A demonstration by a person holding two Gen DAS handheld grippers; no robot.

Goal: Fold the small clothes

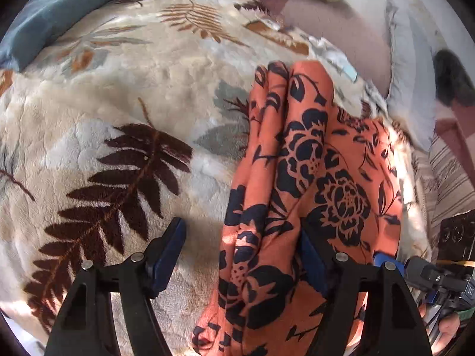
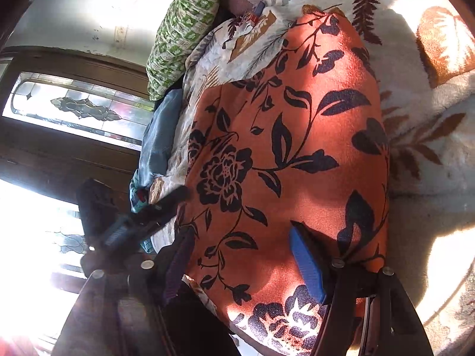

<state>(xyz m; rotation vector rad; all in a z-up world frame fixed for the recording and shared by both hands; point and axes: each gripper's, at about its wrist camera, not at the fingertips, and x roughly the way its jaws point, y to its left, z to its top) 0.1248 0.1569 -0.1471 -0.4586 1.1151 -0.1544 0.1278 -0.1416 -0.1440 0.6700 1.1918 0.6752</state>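
An orange garment with a black flower print [image 1: 299, 195] lies bunched in long folds on a cream leaf-pattern blanket [image 1: 118, 112]. My left gripper [image 1: 240, 258] is open, its jaws wide apart; the garment's left edge lies between them and over the right finger [image 1: 311, 264]. In the right wrist view the same garment [image 2: 285, 148] spreads flat and wide. My right gripper [image 2: 240, 258] is open above it, the blue pad [image 2: 305, 264] over the cloth. The left gripper [image 2: 142, 225] shows at the garment's left edge.
A blue-grey cloth [image 1: 53, 9] lies at the blanket's far left. A green patterned pillow [image 2: 184, 29] rests at the far side. A stained-glass window [image 2: 74, 106] and dark wood frame stand beyond the bed. Striped fabric [image 1: 451, 172] lies at the right.
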